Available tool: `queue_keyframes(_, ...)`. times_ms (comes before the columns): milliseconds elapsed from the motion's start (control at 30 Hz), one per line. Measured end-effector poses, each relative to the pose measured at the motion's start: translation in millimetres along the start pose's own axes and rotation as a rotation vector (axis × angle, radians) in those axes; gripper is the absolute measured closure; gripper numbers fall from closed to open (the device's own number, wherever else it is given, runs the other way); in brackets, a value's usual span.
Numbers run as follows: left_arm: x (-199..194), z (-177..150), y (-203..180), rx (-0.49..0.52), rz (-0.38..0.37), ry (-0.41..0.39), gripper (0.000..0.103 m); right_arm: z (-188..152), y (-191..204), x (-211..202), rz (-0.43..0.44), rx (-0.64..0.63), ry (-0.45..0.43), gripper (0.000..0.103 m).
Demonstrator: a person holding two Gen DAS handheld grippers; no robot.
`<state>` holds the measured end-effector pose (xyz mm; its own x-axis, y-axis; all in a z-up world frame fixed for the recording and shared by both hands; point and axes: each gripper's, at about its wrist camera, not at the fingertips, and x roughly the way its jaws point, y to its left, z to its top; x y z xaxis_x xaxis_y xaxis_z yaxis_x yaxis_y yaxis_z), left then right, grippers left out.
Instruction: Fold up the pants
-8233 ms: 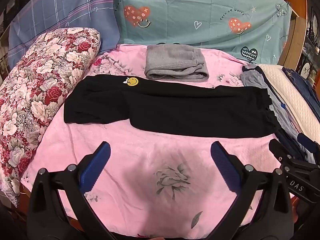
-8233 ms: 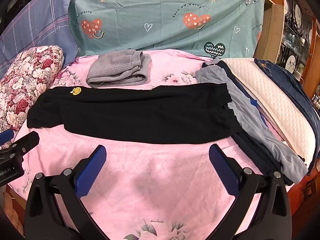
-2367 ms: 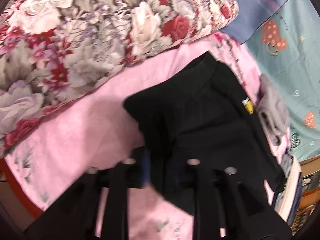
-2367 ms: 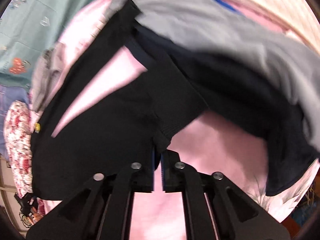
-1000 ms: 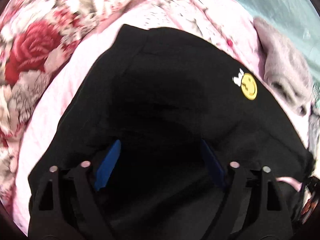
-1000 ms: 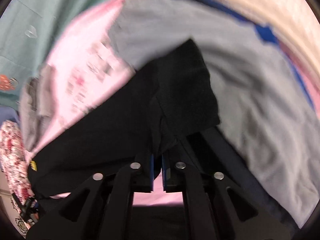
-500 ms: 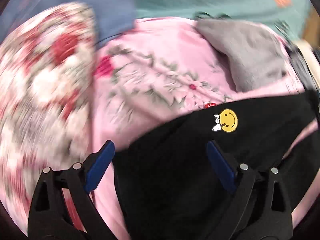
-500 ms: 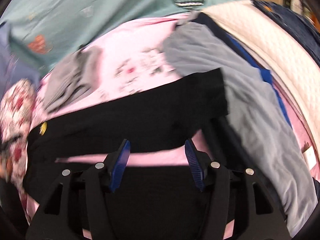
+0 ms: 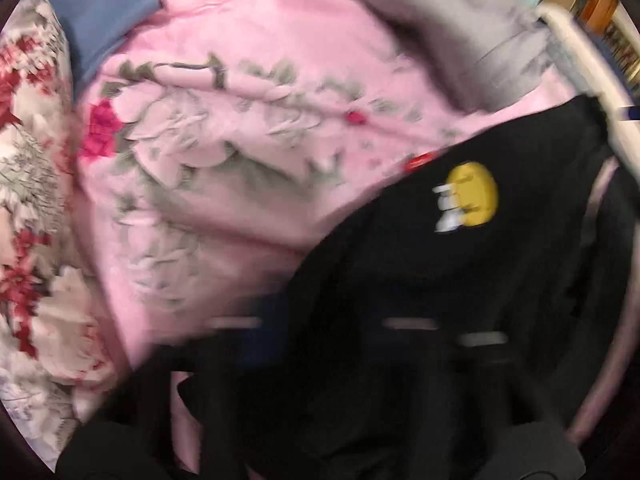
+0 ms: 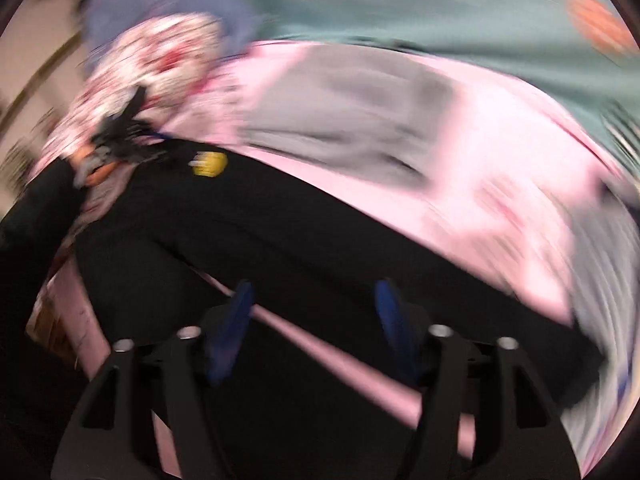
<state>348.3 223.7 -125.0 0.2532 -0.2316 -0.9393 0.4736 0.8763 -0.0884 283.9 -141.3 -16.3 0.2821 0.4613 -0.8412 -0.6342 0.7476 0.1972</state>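
The black pants (image 10: 280,240) lie across the pink bedsheet (image 9: 248,120), with one leg laid over the other and a thin strip of pink showing between them. The right gripper (image 10: 312,320) hangs over the pants with its blue pads spread apart and nothing between them, so it has let go. The left gripper (image 9: 332,344) is just a dark smear low in its own picture; I cannot tell if it is wide or pinched, or if it has cloth in it. I think the legs could end up crooked, because the pink gap between them says the edges do not line up yet. The soft cloth could also slide or bunch if a hand grabs only the top layer. The gray folded pants (image 10: 340,120) sit just beside the black ones, so a grab that goes too far might catch them too. The left view shows the yellow smiley patch (image 9: 472,194) up close and the flowered pillow (image 9: 28,200) by the waist end. The right view shows the long run of the legs, the teal sheet (image 10: 460,12) at the back, and the other gripper far off at the waist.
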Motion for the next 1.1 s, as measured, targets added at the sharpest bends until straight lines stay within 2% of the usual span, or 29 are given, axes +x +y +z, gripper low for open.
queue_keyframes(100, -5, -2, -7, 0.017, 0.038, -0.022, 0.094, 52, 20, 57, 0.077, -0.1, 0.04, 0.024)
queue_keyframes(233, -14, -6, -16, 0.021, 0.082, -0.057, 0.094, 85, 47, 118, 0.102, -0.228, 0.087, 0.024)
queue_keyframes(400, -33, -12, -20, 0.015, 0.102, -0.104, 0.094, 101, 57, 164, 0.091, -0.299, 0.14, 0.024)
queue_keyframes(633, -59, -32, -30, 0.034, 0.105, -0.154, 0.094, 107, 59, 190, 0.109, -0.334, 0.186, 0.024)
queue_keyframes(667, -52, -28, -33, 0.036, 0.107, -0.154, 0.094, 106, 57, 190, 0.123, -0.327, 0.187, 0.032)
queue_keyframes(700, -51, -30, -33, 0.035, 0.11, -0.152, 0.094, 103, 56, 188, 0.168, -0.318, 0.198, 0.075)
queue_keyframes(733, -50, -30, -34, 0.033, 0.113, -0.147, 0.094, 101, 58, 185, 0.192, -0.321, 0.202, 0.101)
queue_keyframes(800, -44, -29, -31, 0.029, 0.15, -0.133, 0.094, 97, 70, 170, 0.138, -0.384, 0.127, 0.1)
queue_keyframes(900, -38, -20, -20, -0.012, 0.185, -0.137, 0.093, 112, 73, 158, 0.072, -0.368, 0.072, 0.1)
queue_keyframes(967, -32, -11, -8, -0.049, 0.205, -0.14, 0.09, 120, 68, 163, 0.024, -0.363, 0.077, 0.1)
queue_keyframes(1100, 6, 2, 10, -0.11, 0.236, -0.054, 0.085, 121, 59, 194, -0.039, -0.352, 0.142, 0.1)
